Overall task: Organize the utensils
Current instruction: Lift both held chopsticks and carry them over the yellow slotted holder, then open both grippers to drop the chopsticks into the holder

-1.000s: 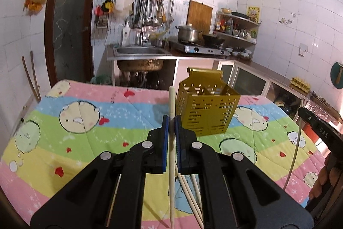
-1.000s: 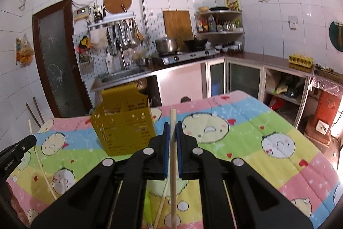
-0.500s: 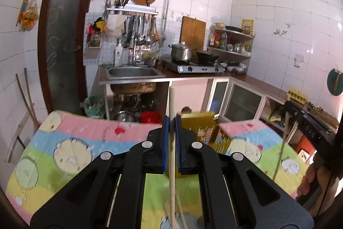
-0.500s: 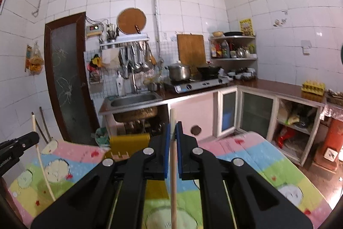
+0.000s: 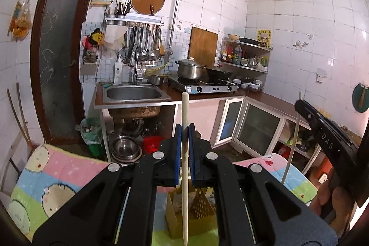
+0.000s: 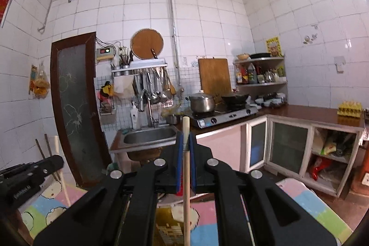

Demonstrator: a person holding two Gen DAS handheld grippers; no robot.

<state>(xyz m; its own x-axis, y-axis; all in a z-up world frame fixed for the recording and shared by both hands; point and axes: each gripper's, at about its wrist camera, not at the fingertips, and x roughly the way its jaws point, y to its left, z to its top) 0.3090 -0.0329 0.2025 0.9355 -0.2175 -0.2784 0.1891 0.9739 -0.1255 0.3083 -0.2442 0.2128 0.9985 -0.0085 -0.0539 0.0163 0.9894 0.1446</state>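
Both grippers rose since earlier frames. Left gripper (image 5: 184, 130) clamped one chopstick (image 5: 185, 167); right gripper (image 6: 185, 140) clamped another (image 6: 186, 188). Yellow holder (image 5: 196, 211) sat below on the table.

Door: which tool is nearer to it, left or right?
Left, it seems. The left tool is on the door side of the right tool; the right tool is farther off, toward the cupboards.

Both wrist views face the sink (image 5: 136, 93) wall (shared), held high
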